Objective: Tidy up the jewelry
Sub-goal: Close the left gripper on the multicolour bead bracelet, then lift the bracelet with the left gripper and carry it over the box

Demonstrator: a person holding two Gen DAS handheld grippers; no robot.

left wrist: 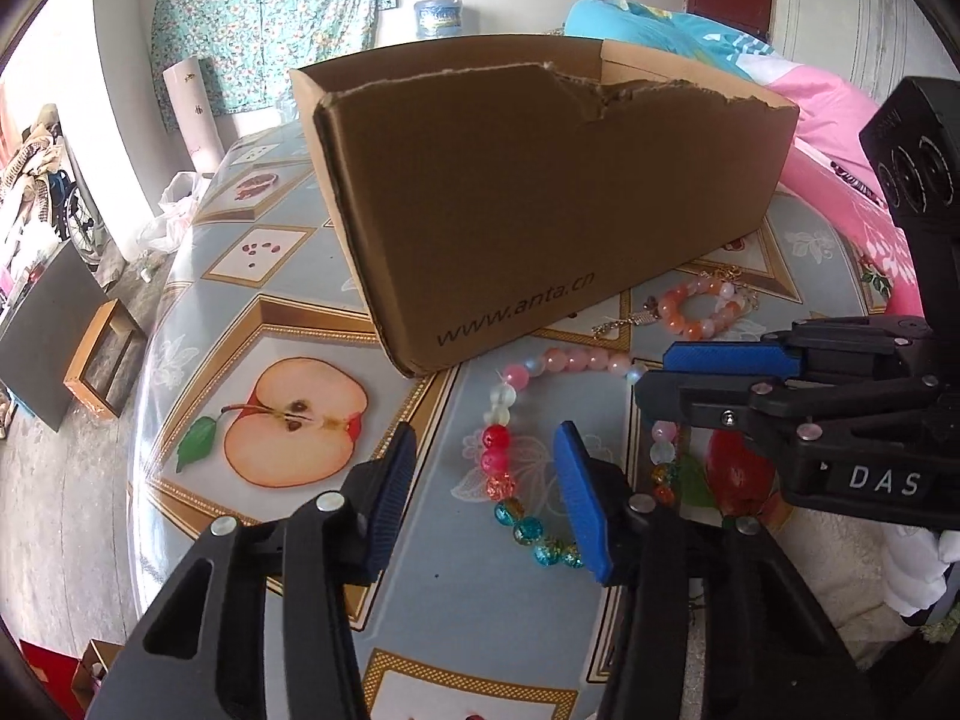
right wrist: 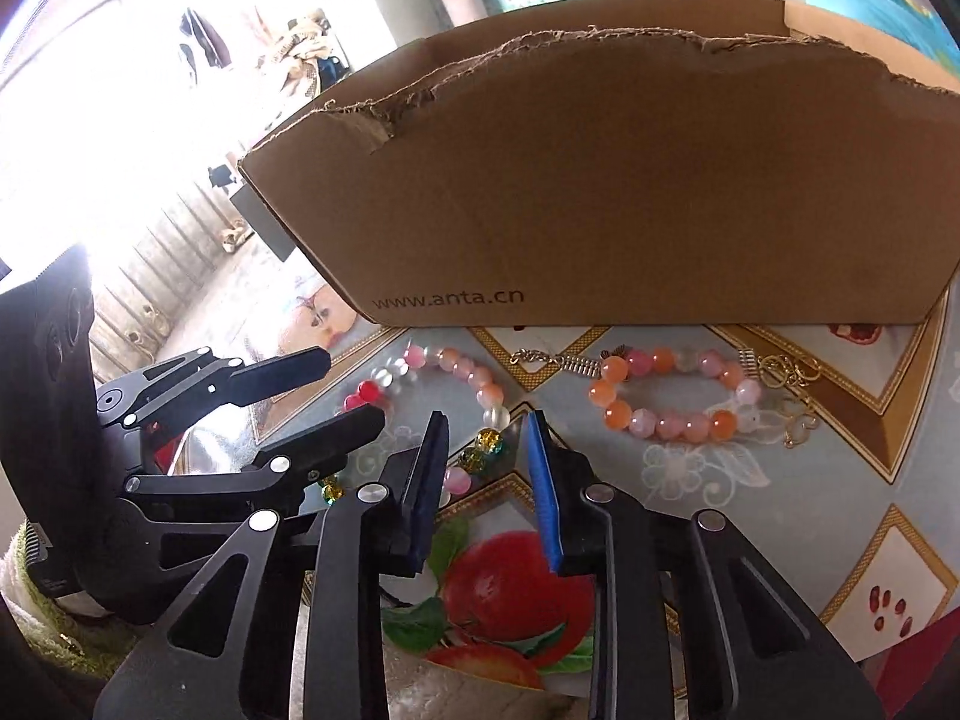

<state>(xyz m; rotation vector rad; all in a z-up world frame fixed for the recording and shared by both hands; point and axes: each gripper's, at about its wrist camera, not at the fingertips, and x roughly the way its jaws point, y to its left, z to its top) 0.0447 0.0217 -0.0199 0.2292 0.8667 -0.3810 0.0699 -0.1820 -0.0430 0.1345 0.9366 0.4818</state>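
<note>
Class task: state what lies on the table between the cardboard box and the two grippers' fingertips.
Two bead bracelets: a multicoloured bracelet nearest the left gripper and right gripper, and an orange-pink bracelet beside the cardboard box. Both wrist views show them.

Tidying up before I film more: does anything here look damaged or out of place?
The cardboard box is damaged: its near wall has a ragged, torn top edge with a chunk missing at one end. The multicoloured bead necklace and the orange-pink bead bracelet lie loose on the tablecloth in front of the box, not in it.
</note>
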